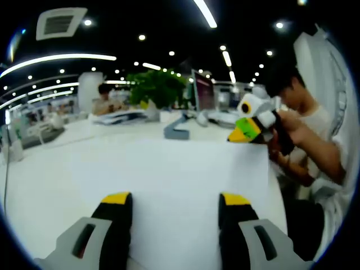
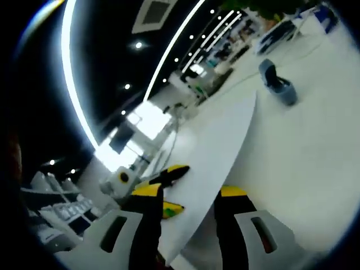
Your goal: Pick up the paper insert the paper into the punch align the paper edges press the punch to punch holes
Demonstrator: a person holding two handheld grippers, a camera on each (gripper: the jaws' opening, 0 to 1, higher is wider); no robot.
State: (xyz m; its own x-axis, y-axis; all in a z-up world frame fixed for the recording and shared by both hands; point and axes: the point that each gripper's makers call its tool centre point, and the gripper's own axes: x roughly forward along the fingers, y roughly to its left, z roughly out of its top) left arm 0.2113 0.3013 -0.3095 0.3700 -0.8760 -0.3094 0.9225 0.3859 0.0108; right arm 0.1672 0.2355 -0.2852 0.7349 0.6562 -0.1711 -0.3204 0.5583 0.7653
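A white sheet of paper hangs above the white table, broad and nearly level in the left gripper view. My left gripper is open, its yellow-tipped jaws wide apart at the sheet's near edge. My right gripper pinches the sheet's far right edge. In the right gripper view the paper runs almost edge-on between the jaws of my right gripper, and my left gripper sits at its left edge. The blue-grey punch stands on the table beyond the sheet, also the punch.
A person stands at the table's right side, holding the right gripper. Behind the punch are a green plant, a monitor and desk clutter. Another person sits far back left. Bare table lies around the punch.
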